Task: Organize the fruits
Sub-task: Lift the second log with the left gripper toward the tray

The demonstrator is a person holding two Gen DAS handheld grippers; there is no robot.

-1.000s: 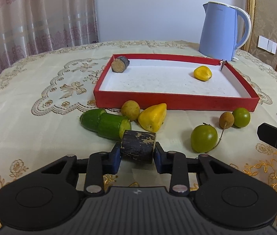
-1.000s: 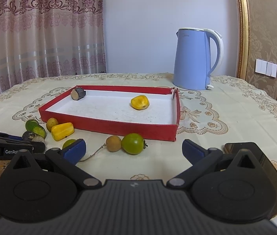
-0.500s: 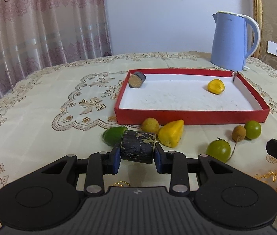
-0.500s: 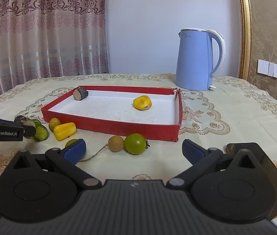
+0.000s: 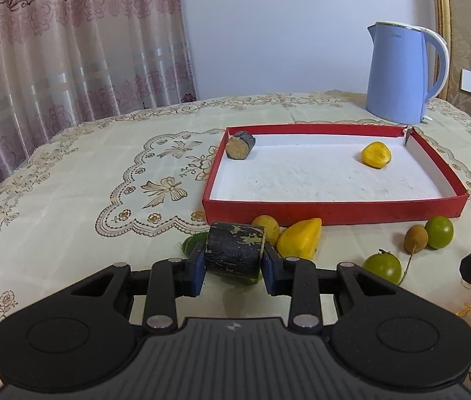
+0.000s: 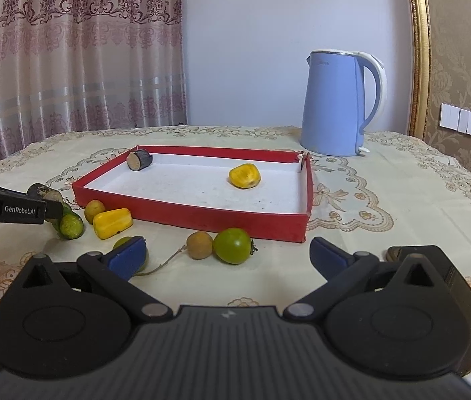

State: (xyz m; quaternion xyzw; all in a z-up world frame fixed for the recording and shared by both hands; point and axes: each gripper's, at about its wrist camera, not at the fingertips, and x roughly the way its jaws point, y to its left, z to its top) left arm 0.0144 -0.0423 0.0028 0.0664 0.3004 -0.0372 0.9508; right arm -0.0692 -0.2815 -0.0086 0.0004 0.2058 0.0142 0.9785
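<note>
dark sugarcane piece [image 5: 234, 248] sits clamped in our left gripper [image 5: 233, 268]; right gripper [image 6: 227, 256] hangs open. lifting toward twelve o'clock, we may clip the red tray [image 5: 332, 211] wall and drop it.

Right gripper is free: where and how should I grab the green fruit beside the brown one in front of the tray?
Take the green fruit across its round middle, coming from above and the near side with the open right gripper. One finger should drop into the tight space beside the touching brown fruit, the other on the calyx side; the red tray wall blocks the far side.
</note>
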